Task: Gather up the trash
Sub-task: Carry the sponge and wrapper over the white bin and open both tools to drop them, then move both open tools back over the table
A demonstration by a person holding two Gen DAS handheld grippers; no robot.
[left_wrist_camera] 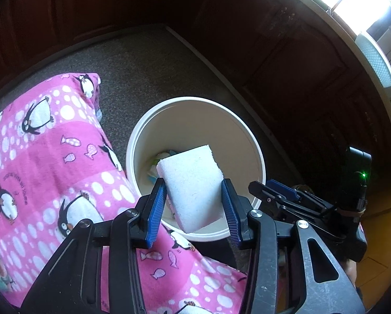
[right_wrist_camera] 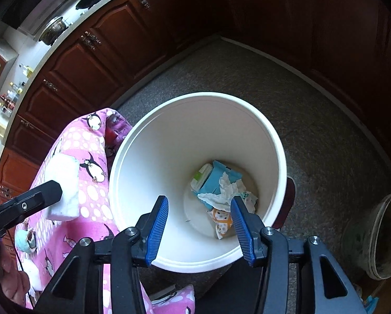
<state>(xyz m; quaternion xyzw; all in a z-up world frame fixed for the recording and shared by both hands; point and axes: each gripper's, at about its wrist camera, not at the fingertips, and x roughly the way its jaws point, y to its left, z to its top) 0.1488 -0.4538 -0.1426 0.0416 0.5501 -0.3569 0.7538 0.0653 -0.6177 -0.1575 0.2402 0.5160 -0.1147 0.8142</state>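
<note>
My left gripper (left_wrist_camera: 194,196) is shut on a white foam block (left_wrist_camera: 192,185) and holds it above the near rim of a white bucket (left_wrist_camera: 250,141). In the right wrist view the same block (right_wrist_camera: 64,191) shows at the left, over the pink cloth. My right gripper (right_wrist_camera: 199,214) is open and empty above the bucket (right_wrist_camera: 143,162). Crumpled tissue (right_wrist_camera: 226,191), a blue wrapper (right_wrist_camera: 213,180) and an orange packet (right_wrist_camera: 222,222) lie at the bucket's bottom.
A pink penguin-print cloth (left_wrist_camera: 46,157) covers a surface left of the bucket; a small wad of trash (right_wrist_camera: 25,238) lies on it. Dark wood cabinets (right_wrist_camera: 90,60) line the grey carpet (right_wrist_camera: 313,136). A dirty old bucket (right_wrist_camera: 378,235) stands at the right.
</note>
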